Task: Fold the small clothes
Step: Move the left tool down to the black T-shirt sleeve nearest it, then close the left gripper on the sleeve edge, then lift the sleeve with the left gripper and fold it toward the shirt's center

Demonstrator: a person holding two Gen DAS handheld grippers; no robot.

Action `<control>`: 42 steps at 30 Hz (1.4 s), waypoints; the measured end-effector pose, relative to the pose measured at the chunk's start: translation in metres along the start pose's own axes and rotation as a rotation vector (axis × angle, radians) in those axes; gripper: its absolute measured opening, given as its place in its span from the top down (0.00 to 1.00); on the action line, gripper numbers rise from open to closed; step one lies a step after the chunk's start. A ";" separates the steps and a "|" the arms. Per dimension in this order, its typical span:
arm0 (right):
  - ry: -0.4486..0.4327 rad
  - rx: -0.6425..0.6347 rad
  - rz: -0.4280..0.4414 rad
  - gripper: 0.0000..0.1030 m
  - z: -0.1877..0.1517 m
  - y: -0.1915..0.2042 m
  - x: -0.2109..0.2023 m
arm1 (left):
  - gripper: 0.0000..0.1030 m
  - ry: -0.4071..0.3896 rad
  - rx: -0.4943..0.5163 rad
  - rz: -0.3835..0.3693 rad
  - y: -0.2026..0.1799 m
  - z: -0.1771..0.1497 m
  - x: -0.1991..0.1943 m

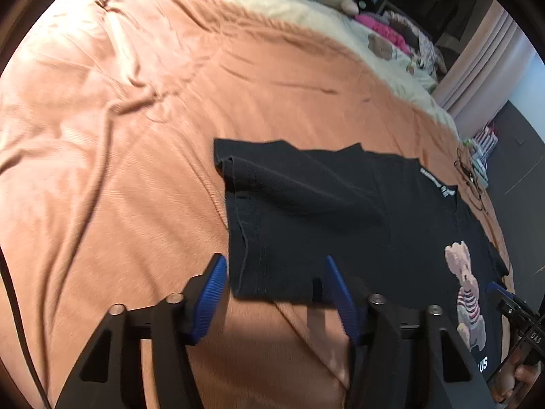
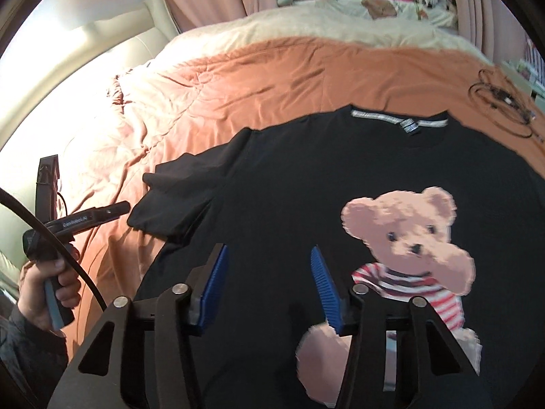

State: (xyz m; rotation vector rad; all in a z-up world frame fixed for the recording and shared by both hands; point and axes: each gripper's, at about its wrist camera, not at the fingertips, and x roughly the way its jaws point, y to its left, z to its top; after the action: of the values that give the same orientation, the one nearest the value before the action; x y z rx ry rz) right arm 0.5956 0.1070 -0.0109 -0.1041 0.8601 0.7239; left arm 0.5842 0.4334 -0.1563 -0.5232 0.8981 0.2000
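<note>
My left claw [image 1: 276, 293], half open and empty, has the tee [image 1: 340, 211] hem corner just ahead between its tips, my right claw [image 2: 269, 283], half open and empty, hovers over the tee's chest, collar farthest ahead on the bed [image 1: 136, 136].

Both wrist views angle down closely, sharing the black T-shirt [image 1: 323, 211].

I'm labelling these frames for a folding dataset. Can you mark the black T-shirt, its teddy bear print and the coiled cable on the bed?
black T-shirt [image 2: 289, 177]: right wrist view, plain chest fabric.
teddy bear print [image 2: 405, 225]: right wrist view, the bear's face.
coiled cable [image 2: 500, 102]: right wrist view, the loops on the orange cover.
</note>
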 end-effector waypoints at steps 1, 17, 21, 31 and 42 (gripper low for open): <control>0.010 0.001 0.005 0.60 0.003 0.002 0.009 | 0.54 0.012 -0.007 -0.003 0.001 0.001 0.006; 0.139 0.184 0.195 0.89 0.039 0.024 0.144 | 0.96 -0.085 -0.008 -0.088 -0.009 0.018 -0.044; 0.173 0.245 0.235 0.89 0.039 0.024 0.173 | 0.96 -0.098 0.034 -0.112 -0.030 0.029 -0.055; 0.180 0.240 0.220 0.88 0.050 0.014 0.163 | 0.97 -0.097 0.145 -0.177 -0.094 0.038 -0.066; 0.118 0.269 0.133 0.51 0.036 -0.033 0.135 | 0.94 0.060 0.188 -0.297 -0.140 0.006 -0.049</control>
State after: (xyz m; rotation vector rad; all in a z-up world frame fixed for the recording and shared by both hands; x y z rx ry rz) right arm 0.6984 0.1679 -0.0913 0.1532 1.0777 0.7242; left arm 0.6114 0.3193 -0.0659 -0.4822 0.8760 -0.1691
